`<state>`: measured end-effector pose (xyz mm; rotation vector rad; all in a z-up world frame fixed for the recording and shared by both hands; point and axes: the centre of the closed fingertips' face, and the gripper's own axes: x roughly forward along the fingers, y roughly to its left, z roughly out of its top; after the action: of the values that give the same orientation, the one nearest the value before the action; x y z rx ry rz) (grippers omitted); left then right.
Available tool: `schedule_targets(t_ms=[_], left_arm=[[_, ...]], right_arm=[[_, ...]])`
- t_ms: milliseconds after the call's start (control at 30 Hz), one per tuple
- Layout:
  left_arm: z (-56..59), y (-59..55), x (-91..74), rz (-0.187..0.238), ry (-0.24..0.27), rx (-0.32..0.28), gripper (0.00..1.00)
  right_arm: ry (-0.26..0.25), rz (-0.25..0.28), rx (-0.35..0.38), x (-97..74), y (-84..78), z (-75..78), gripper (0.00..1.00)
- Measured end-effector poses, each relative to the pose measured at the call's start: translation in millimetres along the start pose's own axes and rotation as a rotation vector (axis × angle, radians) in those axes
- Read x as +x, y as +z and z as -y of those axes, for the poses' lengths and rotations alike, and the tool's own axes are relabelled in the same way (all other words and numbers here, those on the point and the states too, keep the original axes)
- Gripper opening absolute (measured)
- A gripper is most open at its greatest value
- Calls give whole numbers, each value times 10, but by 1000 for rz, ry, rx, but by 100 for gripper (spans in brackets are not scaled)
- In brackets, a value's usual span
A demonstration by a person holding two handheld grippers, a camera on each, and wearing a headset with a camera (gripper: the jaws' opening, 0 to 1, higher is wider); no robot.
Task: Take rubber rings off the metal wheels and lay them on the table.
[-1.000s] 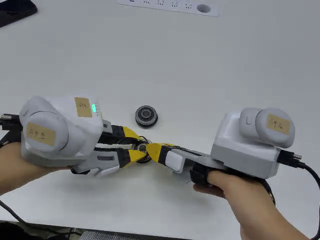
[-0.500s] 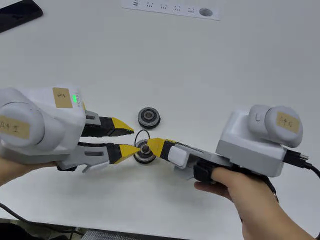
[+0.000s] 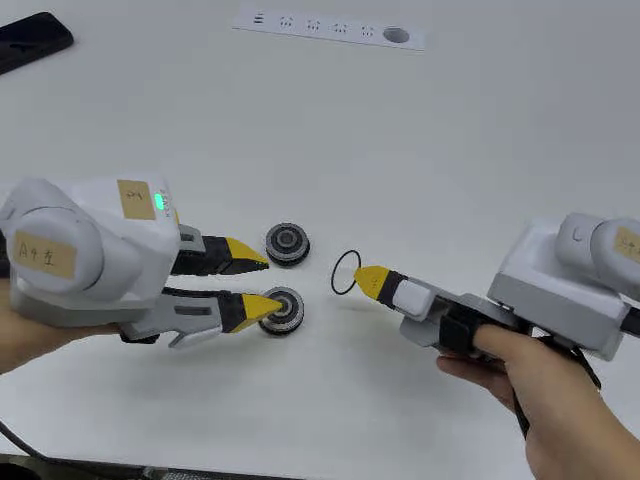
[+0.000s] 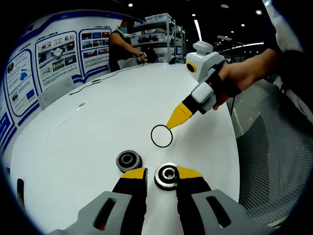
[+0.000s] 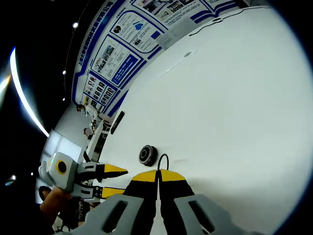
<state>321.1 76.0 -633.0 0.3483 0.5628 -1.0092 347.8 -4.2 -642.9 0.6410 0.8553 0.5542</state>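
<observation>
Two metal wheels lie on the white table (image 3: 420,150). The far wheel (image 3: 287,243) (image 4: 128,160) (image 5: 147,154) has a dark ring around it. The near wheel (image 3: 282,310) (image 4: 167,176) sits between the yellow tips of my left gripper (image 3: 268,280) (image 4: 161,174), which is open and not clamping it. A thin black rubber ring (image 3: 346,272) (image 4: 161,136) (image 5: 163,161) is pinched at its edge by my right gripper (image 3: 364,276) (image 5: 157,173), which is shut and stands to the right of both wheels. I cannot tell whether the ring touches the table.
A white power strip (image 3: 320,25) lies along the table's far edge, and a dark phone (image 3: 30,40) sits at the far left. A person (image 4: 122,44) stands in the background beyond the table. Bare tabletop stretches behind and to the right of the wheels.
My left gripper has opened and drawn back left from the near wheel. My right gripper has pulled away to the right, carrying the black ring off that wheel.
</observation>
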Motion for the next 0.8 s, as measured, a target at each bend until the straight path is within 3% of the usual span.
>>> schedule_targets(t_ms=[233, 500, 600, 800], left_arm=[[2, -17, 24, 13, -9, -26, 22], [-18, -94, 48, -10, -19, -14, 22], [-24, -110, 66, -14, -21, -4, 22], [-6, -106, 103, -17, -26, 9, 23]], right_arm=[[-70, -2, 31, -51, -39, 164, 2], [-153, 16, 51, -132, 19, 338, 2], [-219, -8, -17, -189, 8, 445, 2], [-242, -17, -67, -238, -7, 474, 7]])
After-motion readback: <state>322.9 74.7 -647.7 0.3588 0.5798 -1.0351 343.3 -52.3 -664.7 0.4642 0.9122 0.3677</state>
